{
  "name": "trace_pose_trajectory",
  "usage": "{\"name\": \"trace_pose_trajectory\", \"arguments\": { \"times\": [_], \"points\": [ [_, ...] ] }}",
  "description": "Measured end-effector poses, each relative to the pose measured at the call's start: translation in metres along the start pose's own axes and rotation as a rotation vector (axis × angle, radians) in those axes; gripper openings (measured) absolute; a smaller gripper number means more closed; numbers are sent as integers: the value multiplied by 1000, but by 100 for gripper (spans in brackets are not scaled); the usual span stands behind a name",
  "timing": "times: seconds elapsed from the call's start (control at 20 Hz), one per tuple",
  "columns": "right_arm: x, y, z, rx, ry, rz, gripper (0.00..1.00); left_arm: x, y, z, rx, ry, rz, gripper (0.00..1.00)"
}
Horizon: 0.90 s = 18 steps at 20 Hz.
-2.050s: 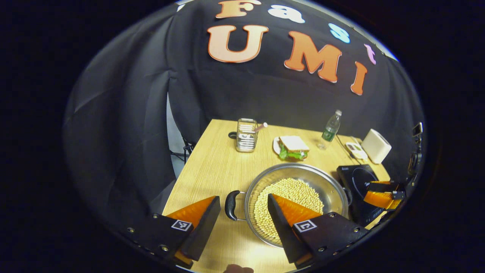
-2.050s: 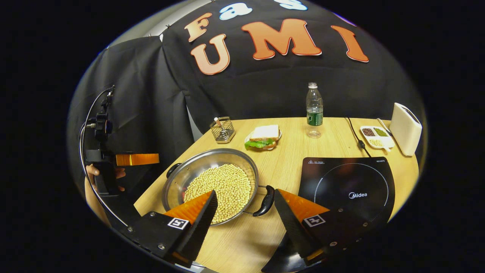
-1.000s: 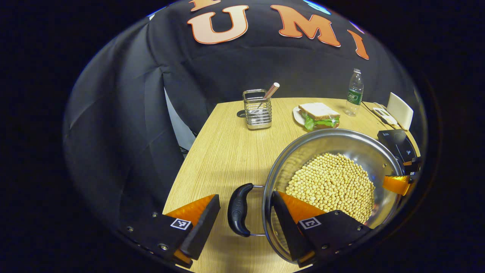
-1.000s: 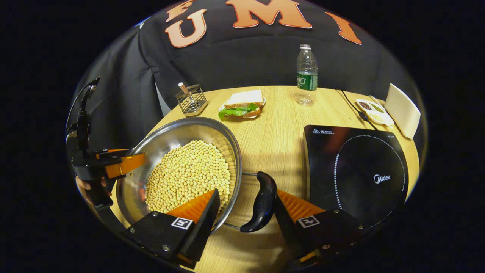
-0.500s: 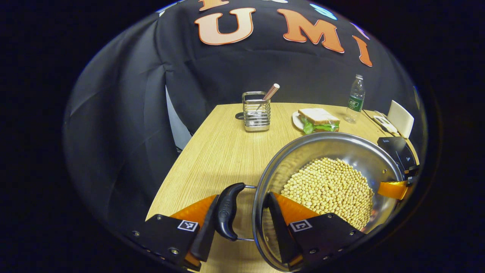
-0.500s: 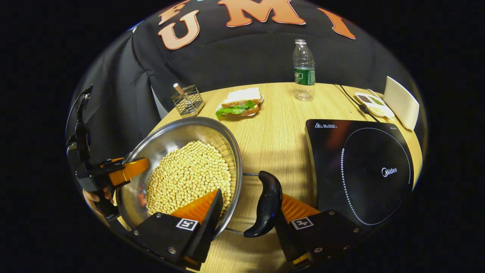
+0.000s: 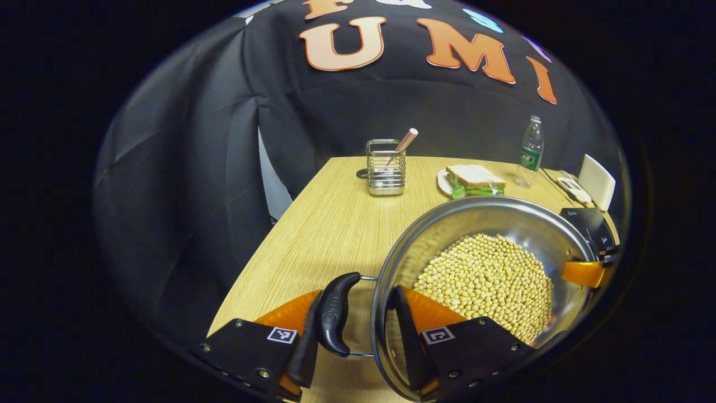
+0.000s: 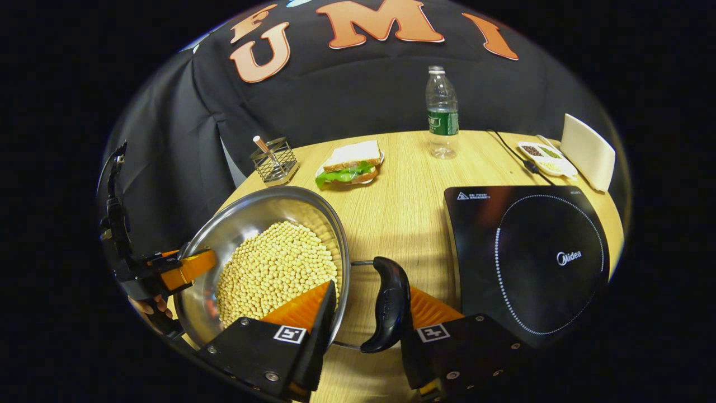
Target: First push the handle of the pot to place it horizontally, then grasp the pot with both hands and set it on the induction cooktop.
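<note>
Wooden table (image 8: 414, 190) with a shiny pot (image 7: 503, 221) full of yellow beans (image 7: 486, 280).
Left gripper (image 7: 352, 327) and right gripper (image 8: 363, 319) each pinch the rim and a black handle (image 7: 334, 320) near the table's front edge.

In the right gripper view, the pot (image 8: 268, 246) sits on the worktop (image 8: 403, 207) to the left of the induction cooktop (image 8: 526, 257), well apart from it, with soybeans (image 8: 274, 268) inside. Behind the pot stand a wire holder (image 8: 274, 162) and a sandwich (image 8: 349, 163); a bottle (image 8: 443, 115) stands behind the cooktop's left side. A divided dish (image 8: 545, 157) and a toaster (image 8: 587, 151) lie at far right.
</note>
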State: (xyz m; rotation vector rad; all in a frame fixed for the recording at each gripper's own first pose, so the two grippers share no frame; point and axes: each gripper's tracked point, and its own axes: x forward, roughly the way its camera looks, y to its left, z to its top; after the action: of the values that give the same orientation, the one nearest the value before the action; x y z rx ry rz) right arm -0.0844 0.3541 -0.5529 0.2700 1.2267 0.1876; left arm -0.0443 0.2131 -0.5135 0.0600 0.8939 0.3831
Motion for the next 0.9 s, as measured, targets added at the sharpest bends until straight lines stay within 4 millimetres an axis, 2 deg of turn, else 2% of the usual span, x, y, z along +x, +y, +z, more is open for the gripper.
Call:
{"name": "trace_pose_trajectory", "arguments": {
  "times": [0.05,0.1,0.3,0.35,0.4,0.45,0.65,0.7,0.75,0.8,0.9],
  "points": [
    [-2,-1,2,0,-7,3,53,-4,1,2,0,-5,4,65],
    [-5,-2,3,5,-6,8,57,-9,1,6,-2,-18,8,65],
    [-23,-8,15,18,-39,18,56,-38,-7,26,3,-70,21,65],
    [-28,-10,20,26,-54,19,52,-45,-9,33,3,-84,23,65],
    [-35,-13,25,32,-69,15,56,-50,-11,39,1,-96,22,65],
    [-42,-16,29,36,-84,14,56,-56,-12,45,2,-111,21,65],
    [-69,-35,46,57,-136,1,56,-69,-35,67,10,-144,-1,64],
    [-76,-42,48,67,-143,-4,56,-72,-46,71,20,-142,-11,64],
    [-80,-45,52,71,-153,-6,51,-77,-52,77,20,-150,-18,65],
    [-87,-50,54,74,-163,-13,56,-82,-62,79,24,-150,-27,64],
    [-100,-63,60,78,-184,-23,56,-88,-77,86,24,-158,-41,62]
  ]
}}
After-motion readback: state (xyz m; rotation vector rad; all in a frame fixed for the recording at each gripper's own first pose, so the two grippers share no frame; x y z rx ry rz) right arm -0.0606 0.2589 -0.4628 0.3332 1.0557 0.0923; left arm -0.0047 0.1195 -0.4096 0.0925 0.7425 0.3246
